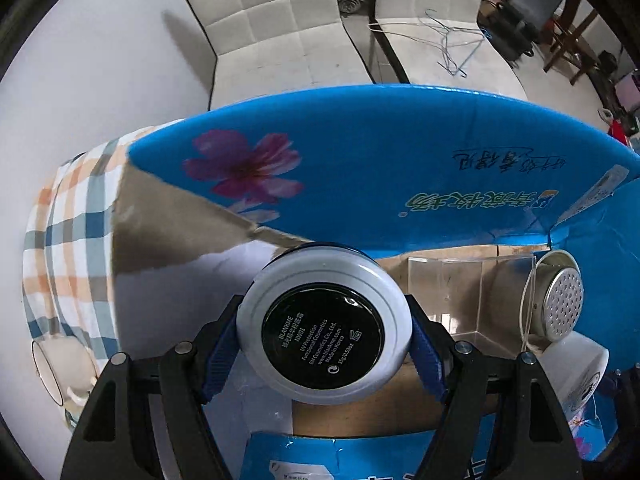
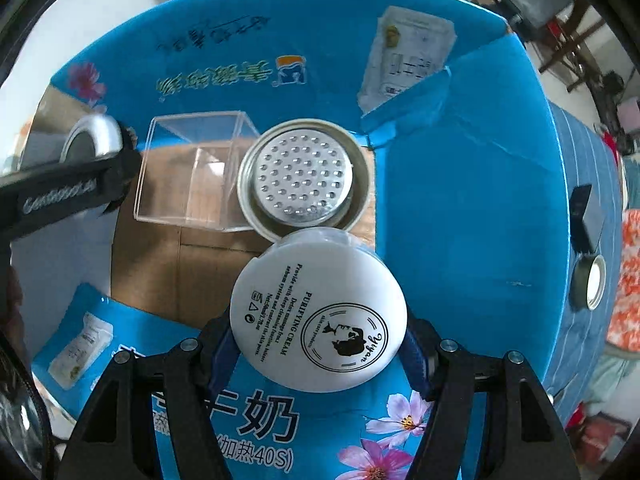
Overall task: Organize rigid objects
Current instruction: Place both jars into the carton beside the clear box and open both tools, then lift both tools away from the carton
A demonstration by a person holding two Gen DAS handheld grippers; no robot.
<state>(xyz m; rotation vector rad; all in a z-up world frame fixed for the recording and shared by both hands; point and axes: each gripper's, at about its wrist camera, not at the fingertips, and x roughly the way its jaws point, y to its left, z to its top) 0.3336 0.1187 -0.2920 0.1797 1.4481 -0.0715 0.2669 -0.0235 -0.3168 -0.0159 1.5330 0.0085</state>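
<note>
The left gripper (image 1: pixel 324 332) is clamped on a round compact (image 1: pixel 324 330), white-rimmed with a black label disc facing the camera, its blue pads pressing on either side at roughly mid opening. It sits low in the centre of the left wrist view, over the open blue cardboard box (image 1: pixel 380 152). The right gripper (image 2: pixel 319 330) likewise grips a white cream jar (image 2: pixel 319 312), bottom toward the lens with printed text and a round logo, low in the centre of the right wrist view, above the same box (image 2: pixel 472 200).

Only the left wrist view shows the checked cloth (image 1: pixel 68 224) at the left of the frame, the pale tufted seats (image 1: pixel 272 20) along the top, and wire hangers (image 1: pixel 452 40) at upper right. There the clear plastic box (image 1: pixel 472 292) and the perforated metal tin (image 1: pixel 560 296) lie at the right, with the white jar (image 1: pixel 580 368) partly visible below them.

The right wrist view shows what the left cannot: the tin (image 2: pixel 304 176) in full at centre, touching the clear box (image 2: pixel 192 172) to its left on the brown box floor, a paper label (image 2: pixel 412 56) on the upper right flap, the left gripper's black finger (image 2: pixel 60 196) with the compact (image 2: pixel 92 140) at the left edge, and a roll of tape (image 2: pixel 590 280) outside the box at right.
</note>
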